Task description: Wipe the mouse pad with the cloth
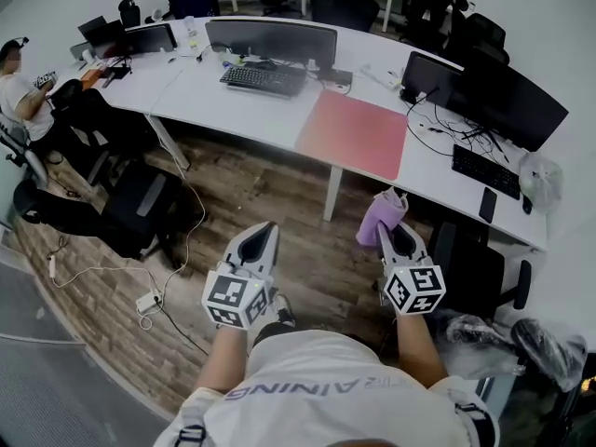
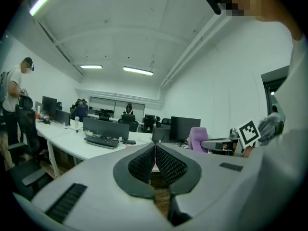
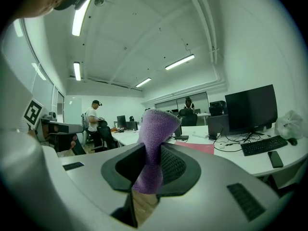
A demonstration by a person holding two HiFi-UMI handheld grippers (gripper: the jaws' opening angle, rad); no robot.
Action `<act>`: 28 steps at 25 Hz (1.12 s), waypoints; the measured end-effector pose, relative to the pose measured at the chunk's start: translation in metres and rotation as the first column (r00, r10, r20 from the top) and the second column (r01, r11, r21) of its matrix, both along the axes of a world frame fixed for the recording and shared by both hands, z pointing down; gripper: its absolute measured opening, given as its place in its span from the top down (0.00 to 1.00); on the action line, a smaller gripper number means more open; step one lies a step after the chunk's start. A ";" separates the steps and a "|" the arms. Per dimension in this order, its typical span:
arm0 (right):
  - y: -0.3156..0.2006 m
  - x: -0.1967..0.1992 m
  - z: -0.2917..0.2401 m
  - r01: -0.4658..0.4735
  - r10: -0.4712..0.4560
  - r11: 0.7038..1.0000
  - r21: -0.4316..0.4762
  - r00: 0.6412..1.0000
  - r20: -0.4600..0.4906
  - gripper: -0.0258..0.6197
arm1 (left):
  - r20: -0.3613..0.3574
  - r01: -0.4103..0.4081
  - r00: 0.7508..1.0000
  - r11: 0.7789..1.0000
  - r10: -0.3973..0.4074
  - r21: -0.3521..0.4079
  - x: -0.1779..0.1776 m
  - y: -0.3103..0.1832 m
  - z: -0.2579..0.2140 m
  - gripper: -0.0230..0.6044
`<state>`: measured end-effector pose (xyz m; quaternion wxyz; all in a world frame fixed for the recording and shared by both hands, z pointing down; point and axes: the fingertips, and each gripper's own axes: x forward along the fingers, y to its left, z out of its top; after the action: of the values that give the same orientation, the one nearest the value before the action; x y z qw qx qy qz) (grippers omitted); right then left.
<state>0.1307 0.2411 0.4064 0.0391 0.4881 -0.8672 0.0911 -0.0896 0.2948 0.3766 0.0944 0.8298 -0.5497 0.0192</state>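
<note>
Item: cloth [image 3: 153, 129], one, purple, a fuzzy nap, pinched at its waist so that it flares above the jaws into a rounded plume; clamped in the right gripper [image 3: 151, 154], with its lower end hanging behind the ribbed black pads. Item: left gripper [image 2: 155, 152], pale grey smooth shell, its two ribbed pads pressed together with nothing between them. Both tools (each bears one cube with square black-and-white markers) are held over the wood-plank floor [image 1: 270, 203], short of the desk's front edge; in the head view the left gripper [image 1: 267, 229] and the right gripper [image 1: 393, 231] stand well apart, the cloth [image 1: 384, 212] rising from the latter. Item: mouse pad [image 1: 354, 134], one, flat, pinkish-red, matte, rectangular, lying on the long white curved desk [image 1: 196, 96], its near edge at the desk's front edge, its surface bare. Neighbours: two black keyboards, one [image 1: 264, 78] left of the pad and apart from it, below a wide dark monitor [image 1: 271, 41], the other [image 1: 484, 170] well to the right; tangled black cables [image 1: 438, 124] just beside the pad's right edge. The floor between tools and desk lies open.
</note>
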 end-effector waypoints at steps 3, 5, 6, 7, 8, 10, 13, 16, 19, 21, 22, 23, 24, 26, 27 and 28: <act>-0.024 -0.022 0.000 -0.029 0.029 1.000 -0.009 1.000 -0.011 0.81 | -0.008 -0.028 1.000 1.000 0.028 -0.007 -0.025 -0.031 0.001 0.91; -0.039 -0.035 0.000 -0.050 0.050 0.999 -0.013 0.998 -0.025 0.81 | -0.016 -0.048 0.999 0.999 0.048 -0.008 -0.041 -0.051 0.001 0.91; -0.046 -0.042 0.000 -0.062 0.061 0.998 -0.014 0.998 -0.031 0.81 | -0.020 -0.056 0.998 0.998 0.056 -0.007 -0.050 -0.060 0.002 0.91; -0.052 -0.049 0.001 -0.072 0.071 0.997 -0.014 0.997 -0.036 0.81 | -0.026 -0.062 0.998 0.998 0.062 -0.007 -0.059 -0.068 0.004 0.91; -0.058 -0.056 0.002 -0.080 0.079 0.997 -0.013 0.996 -0.042 0.81 | -0.032 -0.065 0.997 0.998 0.065 -0.009 -0.068 -0.076 0.007 0.91; -0.069 -0.069 0.004 -0.093 0.093 0.996 -0.009 0.994 -0.053 0.81 | -0.044 -0.074 0.996 0.997 0.074 -0.019 -0.083 -0.092 0.014 0.91; -0.083 -0.078 0.010 -0.120 0.118 0.993 -0.018 0.991 -0.060 0.81 | -0.048 -0.103 0.994 0.994 0.101 -0.032 -0.093 -0.116 0.022 0.91; -0.097 -0.080 0.015 -0.141 0.139 0.989 -0.032 0.988 -0.071 0.81 | -0.056 -0.135 0.990 0.990 0.133 -0.031 -0.094 -0.136 0.022 0.91; -0.113 -0.073 0.017 -0.170 0.167 0.985 -0.035 0.984 -0.068 0.81 | -0.051 -0.169 0.985 0.985 0.167 -0.034 -0.088 -0.156 0.026 0.91; -0.126 -0.066 0.019 -0.183 0.180 0.982 -0.038 0.981 -0.065 0.81 | -0.045 -0.184 0.982 0.982 0.183 -0.041 -0.079 -0.172 0.029 0.91; -0.134 -0.061 0.021 -0.187 0.185 0.981 -0.041 0.981 -0.063 0.81 | -0.043 -0.190 0.981 0.981 0.188 -0.044 -0.075 -0.180 0.030 0.91; -0.142 -0.056 0.023 -0.191 0.188 0.981 -0.044 0.980 -0.061 0.81 | -0.040 -0.194 0.981 0.980 0.192 -0.045 -0.070 -0.188 0.031 0.91; -0.152 -0.051 0.025 -0.193 0.191 0.980 -0.047 0.980 -0.056 0.81 | -0.037 -0.195 0.980 0.980 0.193 -0.046 -0.065 -0.197 0.031 0.91; -0.175 -0.041 0.027 -0.192 0.189 0.980 -0.049 0.981 -0.044 0.81 | -0.028 -0.189 0.982 0.981 0.188 -0.046 -0.057 -0.219 0.031 0.91; -0.188 -0.036 0.028 -0.187 0.185 0.981 -0.049 0.982 -0.039 0.81 | -0.025 -0.185 0.983 0.982 0.184 -0.047 -0.051 -0.231 0.032 0.91; -0.200 -0.030 0.028 -0.182 0.180 0.982 -0.048 0.983 -0.036 0.81 | -0.022 -0.182 0.983 0.982 0.181 -0.048 -0.044 -0.242 0.031 0.91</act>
<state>0.1004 0.0410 0.4342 0.0567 0.5652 -0.8158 0.1087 -0.1341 0.0526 0.4080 0.1178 0.8739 -0.4703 0.0343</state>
